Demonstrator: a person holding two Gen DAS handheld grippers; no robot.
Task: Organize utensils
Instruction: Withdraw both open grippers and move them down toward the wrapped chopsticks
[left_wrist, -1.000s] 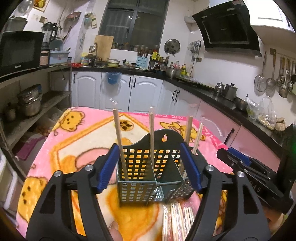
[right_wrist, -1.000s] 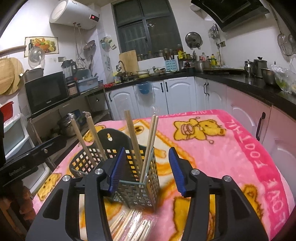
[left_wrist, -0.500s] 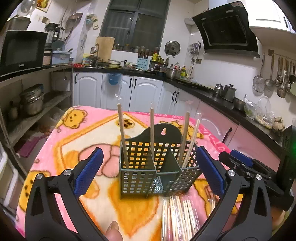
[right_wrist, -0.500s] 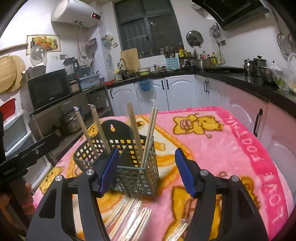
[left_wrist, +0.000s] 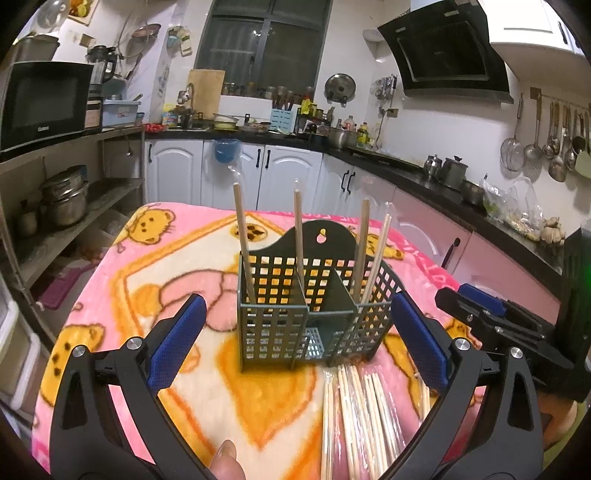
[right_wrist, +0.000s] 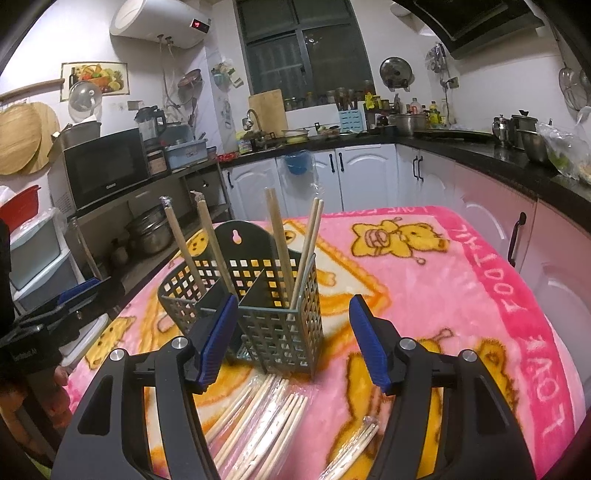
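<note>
A dark green slotted utensil holder (left_wrist: 314, 314) stands upright on the pink bear blanket (left_wrist: 147, 273), with several wooden chopsticks (left_wrist: 243, 243) standing in its compartments. My left gripper (left_wrist: 295, 347) is open wide just in front of it, empty. Wrapped chopstick bundles (left_wrist: 354, 417) lie on the blanket in front of the holder. In the right wrist view the holder (right_wrist: 280, 325) stands just ahead of my open, empty right gripper (right_wrist: 291, 343), with loose chopsticks (right_wrist: 258, 417) below it.
The right gripper (left_wrist: 491, 321) shows at the right of the left wrist view. A second small chopstick bundle (right_wrist: 351, 446) lies near the table's front. Shelves with pots (left_wrist: 62, 199) stand left; kitchen counters (left_wrist: 406, 166) run behind and right.
My left gripper let go of the holder, opened wide and drew back. My right gripper also opened wider and pulled back a little. The holder stays upright.
</note>
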